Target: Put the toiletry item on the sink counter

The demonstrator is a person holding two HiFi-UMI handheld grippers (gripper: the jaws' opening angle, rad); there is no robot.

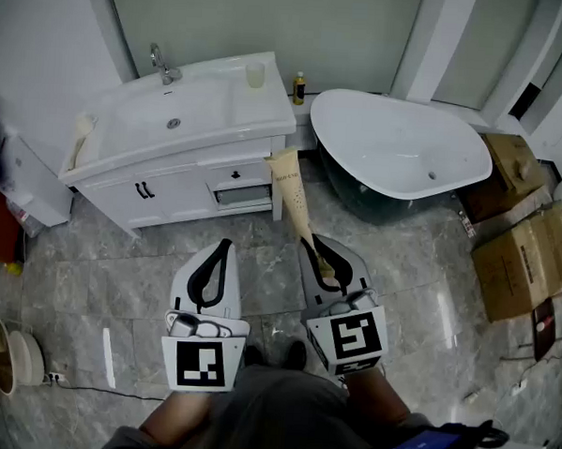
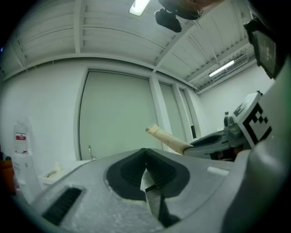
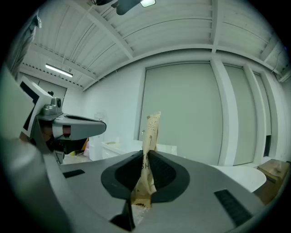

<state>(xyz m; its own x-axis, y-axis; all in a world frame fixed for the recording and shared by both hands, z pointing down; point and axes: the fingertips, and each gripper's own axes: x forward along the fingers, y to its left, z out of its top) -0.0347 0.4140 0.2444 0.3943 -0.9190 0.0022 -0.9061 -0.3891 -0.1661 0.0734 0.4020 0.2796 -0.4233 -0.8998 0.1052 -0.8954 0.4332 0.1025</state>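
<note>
A beige toiletry tube [image 1: 294,196] sticks up and forward out of my right gripper [image 1: 322,259], whose jaws are shut on its lower end; the tube [image 3: 149,150] rises between the dark pads in the right gripper view. My left gripper [image 1: 213,267] hangs beside it with its jaws shut and nothing between them [image 2: 146,172]. The tube [image 2: 166,138] also shows in the left gripper view, right of centre. The white sink counter [image 1: 259,110] with basin and tap [image 1: 163,64] stands ahead, beyond both grippers.
On the counter are a cup [image 1: 255,74] at the back right and a small item [image 1: 83,129] at the left end. A yellow bottle [image 1: 299,86] stands by the white bathtub [image 1: 402,150]. Cardboard boxes [image 1: 523,260] lie at the right. The floor is grey tile.
</note>
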